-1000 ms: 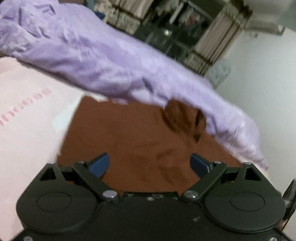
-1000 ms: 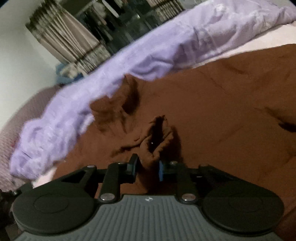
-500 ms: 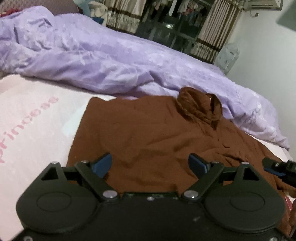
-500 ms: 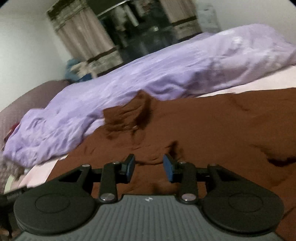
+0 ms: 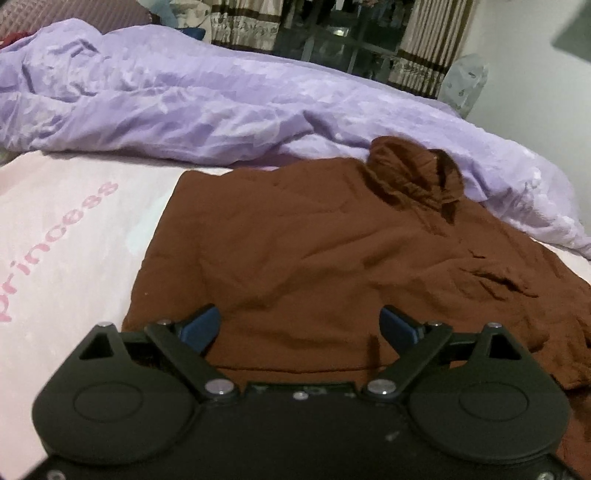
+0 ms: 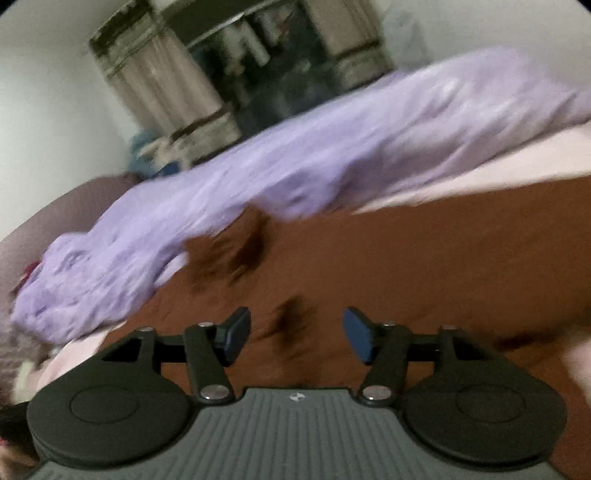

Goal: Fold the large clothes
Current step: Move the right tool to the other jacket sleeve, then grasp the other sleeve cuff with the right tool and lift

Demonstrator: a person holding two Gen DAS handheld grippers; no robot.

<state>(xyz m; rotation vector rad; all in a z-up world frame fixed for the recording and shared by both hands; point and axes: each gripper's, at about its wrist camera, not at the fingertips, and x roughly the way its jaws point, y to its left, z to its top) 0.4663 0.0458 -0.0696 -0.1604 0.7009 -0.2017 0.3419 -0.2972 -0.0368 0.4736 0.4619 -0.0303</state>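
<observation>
A large brown hooded garment (image 5: 314, 251) lies spread on the bed, its bunched hood (image 5: 413, 173) at the far side against the quilt. My left gripper (image 5: 301, 326) is open and empty, just above the garment's near edge. In the right wrist view the same garment (image 6: 424, 266) fills the middle, its hood (image 6: 232, 254) to the left. My right gripper (image 6: 297, 336) is open and empty above a small crease in the cloth. The right view is blurred.
A rumpled purple quilt (image 5: 221, 107) lies along the far side of the bed, also seen in the right wrist view (image 6: 277, 177). A pink sheet (image 5: 66, 236) with pink lettering covers the bed at left. Curtains and a dark window (image 5: 351, 29) stand behind.
My right gripper let go of the brown fabric fold and opened wide. Both grippers pulled back from the garment. The left gripper stayed open.
</observation>
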